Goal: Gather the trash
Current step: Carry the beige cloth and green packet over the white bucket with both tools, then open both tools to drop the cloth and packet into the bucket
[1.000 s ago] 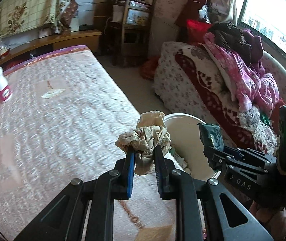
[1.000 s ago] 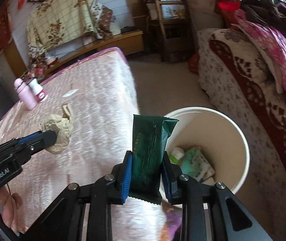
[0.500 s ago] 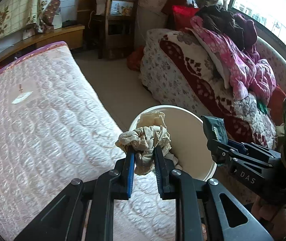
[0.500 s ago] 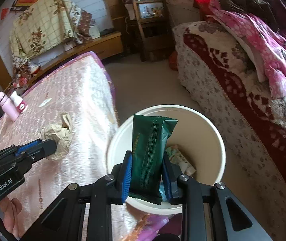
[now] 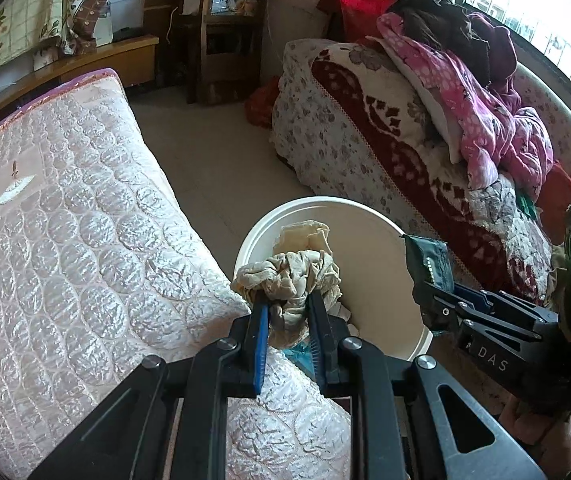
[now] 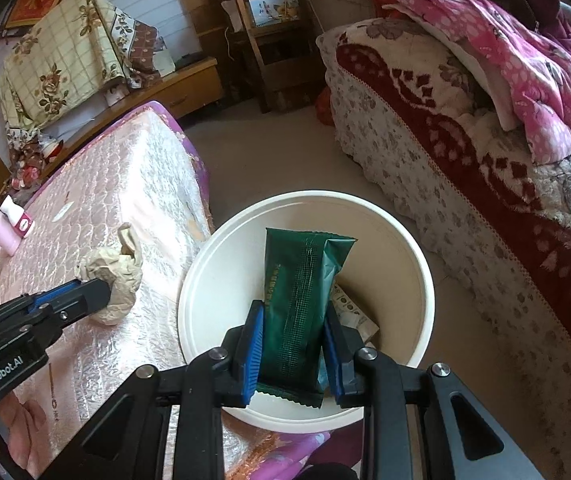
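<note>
Trash is what both claws carry here, and each piece is near the bin so it can be dropped in. Far on the left, the pink bed has two small pink bottles lying on it; they sit well apart from the bin and nobody is touching them. Next comes the left claw, squeezed tight on a crumpled beige paper wad. It grips the wad low down, so most of the paper sticks out past the pads. From its own camera the wad lines up with the near edge of the white bin, but the other camera shows it over the edge of the bed, just beside the bin, so I think it is not quite above the opening. The bin stands on the floor in the gap between the bed and the flowery sofa, easy to reach from both sides. Over it is the right claw, closed on a green snack wrapper, held standing up, right above the opening, where other trash lies. If that claw let go now, I think the wrapper would fall straight in
</note>
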